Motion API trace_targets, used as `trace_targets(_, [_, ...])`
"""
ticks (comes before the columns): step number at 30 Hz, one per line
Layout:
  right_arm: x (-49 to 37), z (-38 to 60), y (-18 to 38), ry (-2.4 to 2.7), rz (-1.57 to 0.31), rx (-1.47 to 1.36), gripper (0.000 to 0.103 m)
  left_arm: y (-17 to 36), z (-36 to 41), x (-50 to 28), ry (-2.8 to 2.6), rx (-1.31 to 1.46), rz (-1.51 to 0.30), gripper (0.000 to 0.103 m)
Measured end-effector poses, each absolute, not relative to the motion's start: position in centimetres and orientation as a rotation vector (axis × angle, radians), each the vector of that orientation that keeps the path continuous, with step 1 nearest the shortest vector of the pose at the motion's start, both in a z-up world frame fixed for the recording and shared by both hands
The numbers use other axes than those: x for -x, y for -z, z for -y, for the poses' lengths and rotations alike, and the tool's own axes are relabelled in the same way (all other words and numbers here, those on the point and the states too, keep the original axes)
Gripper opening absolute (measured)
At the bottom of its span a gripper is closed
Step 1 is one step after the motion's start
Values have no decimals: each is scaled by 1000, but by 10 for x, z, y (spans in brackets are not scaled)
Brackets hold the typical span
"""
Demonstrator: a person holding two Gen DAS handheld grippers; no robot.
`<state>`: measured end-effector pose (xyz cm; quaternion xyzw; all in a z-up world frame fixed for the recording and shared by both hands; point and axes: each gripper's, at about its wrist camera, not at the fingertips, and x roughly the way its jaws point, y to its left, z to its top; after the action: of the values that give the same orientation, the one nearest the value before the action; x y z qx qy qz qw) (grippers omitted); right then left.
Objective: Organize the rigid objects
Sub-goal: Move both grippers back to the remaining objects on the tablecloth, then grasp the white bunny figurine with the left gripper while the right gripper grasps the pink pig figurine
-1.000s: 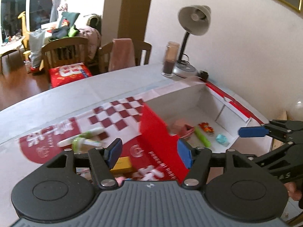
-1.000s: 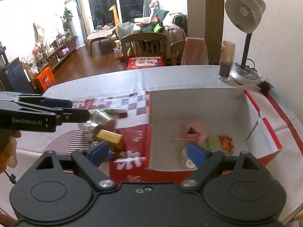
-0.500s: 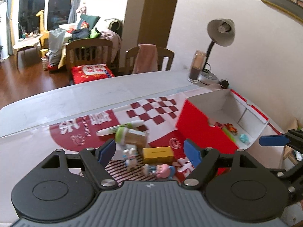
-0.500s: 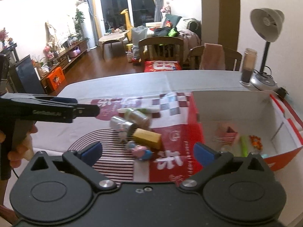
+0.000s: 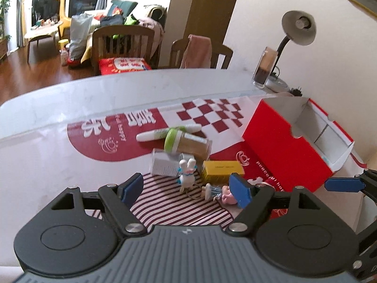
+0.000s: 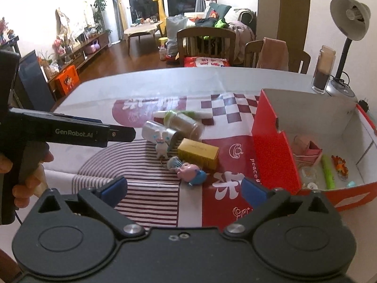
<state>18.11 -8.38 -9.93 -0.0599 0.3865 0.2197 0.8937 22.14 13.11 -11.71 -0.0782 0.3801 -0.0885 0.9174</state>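
From the left wrist, our left claw [image 5: 187, 189] hung wide open and empty, with the rabbit figure [image 5: 186, 173] standing upright just ahead between its fingers on the desk [image 5: 47, 122]. From the right wrist, our right claw [image 6: 183, 189] was open too, empty; the pig toy [image 6: 192, 172] lay ahead, long axis running left-right, left of the red box [image 6: 273, 155].

Both grippers are matte black with blue pads [image 5: 238, 189], silver pivot screws; the left gripper [image 6: 94, 135] reads "GenRobot.AI" in white; bare-skinned fingers [image 6: 26, 185].
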Motion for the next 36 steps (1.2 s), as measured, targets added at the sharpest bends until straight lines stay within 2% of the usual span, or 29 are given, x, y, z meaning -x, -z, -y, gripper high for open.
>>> trace_targets(14, [-226,73,147,-493,-838,168,99,166,-110,-259,171,153,-847,80])
trace_targets(22, [-248,66,169,-524,-872,171,88,183,-105,-278,125,153,-866,80])
trace_targets(30, [-261,63,182,-534,-889,163,85,195,-99,-288,121,162,-873,79])
trace_targets(36, [-266,62,187,-552,-903,147,80,199,-96,-292,130,184,-885,64])
